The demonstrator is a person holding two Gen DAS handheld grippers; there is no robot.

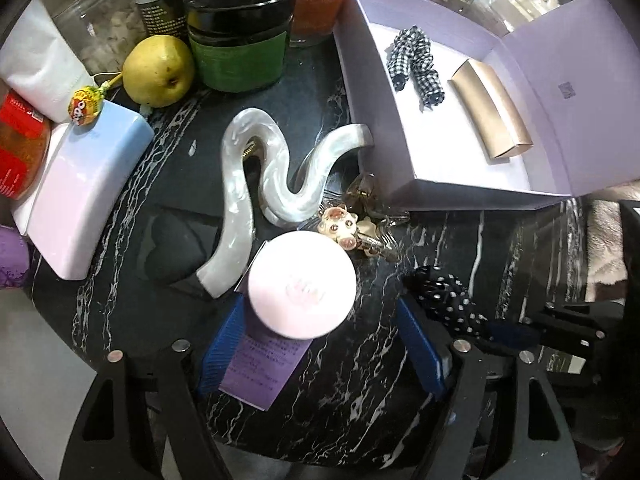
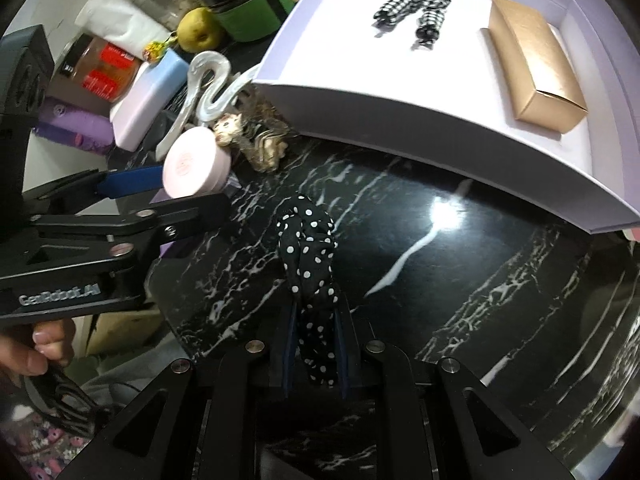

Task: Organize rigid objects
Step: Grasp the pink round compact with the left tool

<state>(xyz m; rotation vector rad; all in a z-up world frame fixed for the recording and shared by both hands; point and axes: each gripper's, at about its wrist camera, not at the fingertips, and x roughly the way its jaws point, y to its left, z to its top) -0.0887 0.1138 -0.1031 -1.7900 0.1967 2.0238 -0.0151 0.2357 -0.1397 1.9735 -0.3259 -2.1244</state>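
Note:
A pink-capped purple bottle [image 1: 302,284] stands on the black marble top between the blue pads of my left gripper [image 1: 320,320]. The left pad is against its label and the right pad is well clear, so the gripper is open. The right wrist view shows the same gripper [image 2: 192,192] around the pink cap [image 2: 196,164]. My right gripper [image 2: 316,344] is shut on a black polka-dot scrunchie [image 2: 312,272], just above the marble in front of the lilac box [image 2: 400,128]. A pearl-white wavy hair clip [image 1: 260,184] and a small animal-figure claw clip [image 1: 344,224] lie beyond the bottle.
The lilac box [image 1: 472,198] holds a gingham scrunchie [image 1: 416,64] and a gold carton [image 1: 488,112]. At the back left are a pear [image 1: 158,70], a green-labelled black jar [image 1: 240,40], a lollipop [image 1: 86,104] and a pastel case [image 1: 84,184]. A person's fingers [image 2: 36,352] hold the left gripper's handle.

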